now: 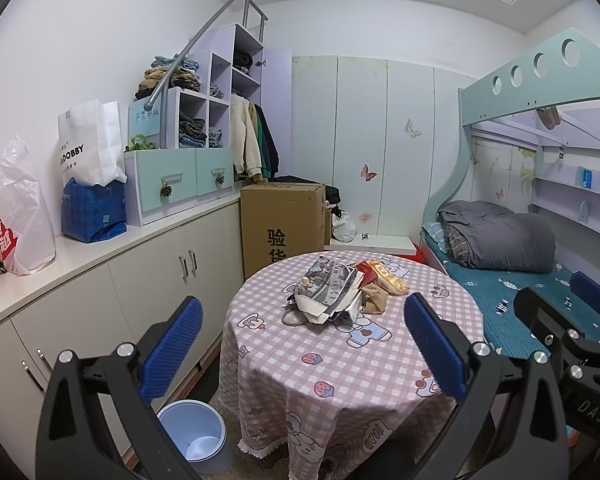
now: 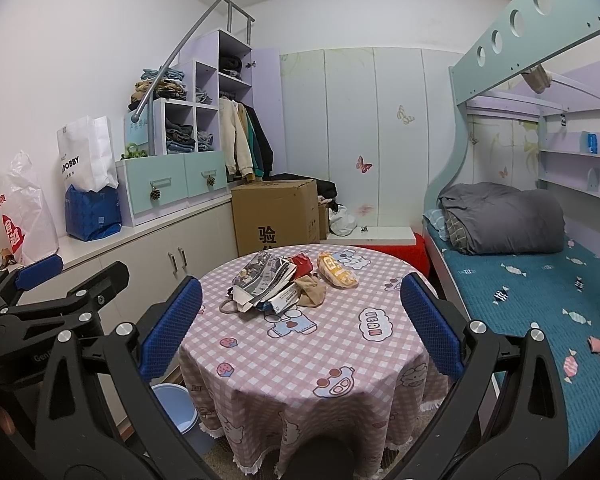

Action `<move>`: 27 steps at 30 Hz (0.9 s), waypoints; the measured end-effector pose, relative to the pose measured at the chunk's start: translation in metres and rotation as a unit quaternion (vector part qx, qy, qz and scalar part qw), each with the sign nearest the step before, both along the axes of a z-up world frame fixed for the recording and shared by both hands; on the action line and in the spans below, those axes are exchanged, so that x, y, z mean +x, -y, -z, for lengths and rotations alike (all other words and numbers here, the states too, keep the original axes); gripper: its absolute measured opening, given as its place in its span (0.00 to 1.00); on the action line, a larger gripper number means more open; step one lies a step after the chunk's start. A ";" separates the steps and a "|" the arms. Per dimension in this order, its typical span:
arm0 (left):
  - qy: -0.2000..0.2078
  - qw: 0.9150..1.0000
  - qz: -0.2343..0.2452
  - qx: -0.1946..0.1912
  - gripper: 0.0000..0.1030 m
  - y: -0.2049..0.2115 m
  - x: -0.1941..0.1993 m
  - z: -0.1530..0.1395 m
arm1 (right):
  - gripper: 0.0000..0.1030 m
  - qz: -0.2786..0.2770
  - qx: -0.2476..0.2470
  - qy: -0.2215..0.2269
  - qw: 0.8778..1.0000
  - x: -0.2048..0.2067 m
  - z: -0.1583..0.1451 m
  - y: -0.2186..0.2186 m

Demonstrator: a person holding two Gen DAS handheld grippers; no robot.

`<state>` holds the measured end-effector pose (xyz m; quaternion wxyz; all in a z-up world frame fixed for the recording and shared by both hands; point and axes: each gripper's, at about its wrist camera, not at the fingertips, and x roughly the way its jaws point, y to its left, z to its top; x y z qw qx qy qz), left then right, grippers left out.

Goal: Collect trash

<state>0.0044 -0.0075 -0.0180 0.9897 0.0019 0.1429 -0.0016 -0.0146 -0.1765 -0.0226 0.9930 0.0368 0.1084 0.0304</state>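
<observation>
Both the left gripper [image 1: 303,344] and right gripper [image 2: 300,324] are held wide apart and empty before the paper trash pile [image 2: 268,286] on the round table [image 2: 308,360], beside the blue bin [image 1: 198,436].

Both the left gripper [image 1: 303,348] and right gripper [image 2: 301,328] have black angular frames, silver round screws and ribbed blue finger pads [image 1: 172,352]; white lettering marks their bodies.

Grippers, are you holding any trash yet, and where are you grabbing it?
No. The left gripper and the right gripper are both open and empty. The trash lies untouched on the table.
</observation>
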 end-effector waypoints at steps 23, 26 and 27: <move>-0.001 1.000 0.001 0.001 0.96 -0.002 0.001 -0.002 | 0.95 -0.001 -0.001 -0.003 1.000 0.003 0.003 -0.005; -0.002 1.000 0.001 0.000 0.96 -0.002 0.001 -0.002 | 0.95 -0.002 -0.001 -0.004 1.000 0.003 0.006 -0.005; -0.002 1.000 0.001 0.001 0.96 -0.002 0.001 -0.003 | 0.95 -0.001 -0.001 -0.004 1.000 0.003 0.006 -0.005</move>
